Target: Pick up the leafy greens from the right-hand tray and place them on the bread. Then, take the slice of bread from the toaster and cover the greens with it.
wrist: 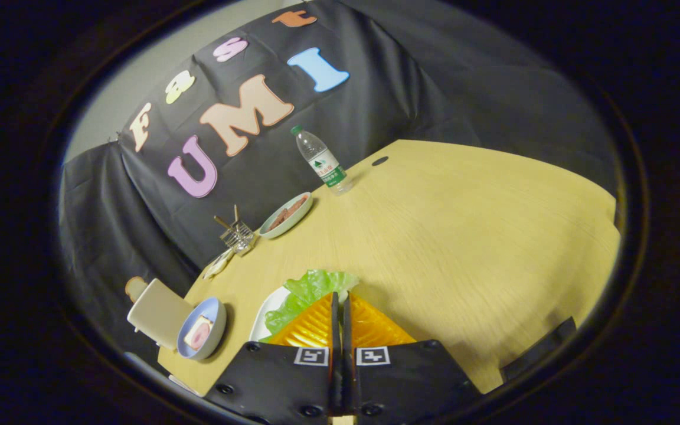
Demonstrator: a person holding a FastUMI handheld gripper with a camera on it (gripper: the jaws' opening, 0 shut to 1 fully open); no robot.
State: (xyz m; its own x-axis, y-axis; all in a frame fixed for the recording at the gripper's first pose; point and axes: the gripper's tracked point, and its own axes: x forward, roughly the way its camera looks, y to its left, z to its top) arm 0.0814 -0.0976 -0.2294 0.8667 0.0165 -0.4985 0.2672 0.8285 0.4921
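The counter point(464, 236) spreads wide and bare beyond and to the right of the fingers, its pale wood running out to a rounded far edge against the booth wall; a small dark round spot point(379, 160) sits near that far edge. The view is tilted, so the counter slopes down to the left.

The gripper point(340, 307) points out over the counter with its fingers drawn almost together, only a thin slit between them. The leafy greens point(310, 289) lie at and just ahead of the fingertips, partly under the left one, over a white tray point(262, 319); whether the fingers actually pinch the leaf cannot be told.

Left of the fingers stands the toaster point(157, 316) at the counter's near-left edge, with a blue bowl point(201, 329) holding a slice of bread just beside it. Farther beyond on the left come a plate point(285, 215) of brownish food, a small wire rack point(236, 235), and a water bottle point(321, 159) upright near the wall.
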